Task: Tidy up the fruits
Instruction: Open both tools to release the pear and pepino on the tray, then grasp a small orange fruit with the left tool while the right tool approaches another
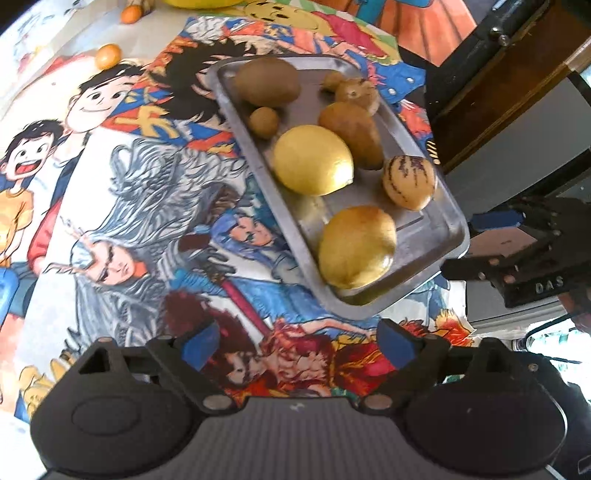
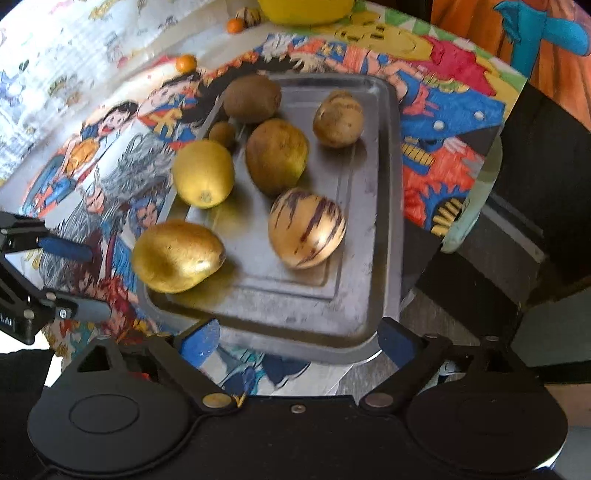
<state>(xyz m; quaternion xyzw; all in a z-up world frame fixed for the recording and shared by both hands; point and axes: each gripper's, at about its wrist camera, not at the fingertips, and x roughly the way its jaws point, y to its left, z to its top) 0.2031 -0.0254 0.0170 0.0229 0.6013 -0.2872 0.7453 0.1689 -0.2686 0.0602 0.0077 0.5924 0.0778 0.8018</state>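
A metal tray [image 1: 424, 266] lies on a cartoon-print tablecloth and holds several fruits: a large kiwi [image 1: 266, 82], a small kiwi [image 1: 263, 122], a lemon [image 1: 313, 159], a brown fruit [image 1: 351, 131], a striped melon [image 1: 409, 181] and a yellow fruit [image 1: 356, 246]. My left gripper [image 1: 299, 345] is open above the cloth, just short of the tray's near corner, with nothing in it. In the right wrist view the tray [image 2: 362, 240] fills the middle, with the striped melon [image 2: 306, 228] and yellow fruit [image 2: 177, 255] nearest. My right gripper [image 2: 299, 341] is open over the tray's near rim, its pads not touching it.
Two small orange fruits [image 1: 108, 55] [image 1: 131, 14] lie loose on the cloth at the far left. A yellow bowl [image 2: 306, 9] stands at the far edge. The table ends just right of the tray, beside dark furniture [image 2: 535, 184]. The left gripper [image 2: 79, 280] shows at the left.
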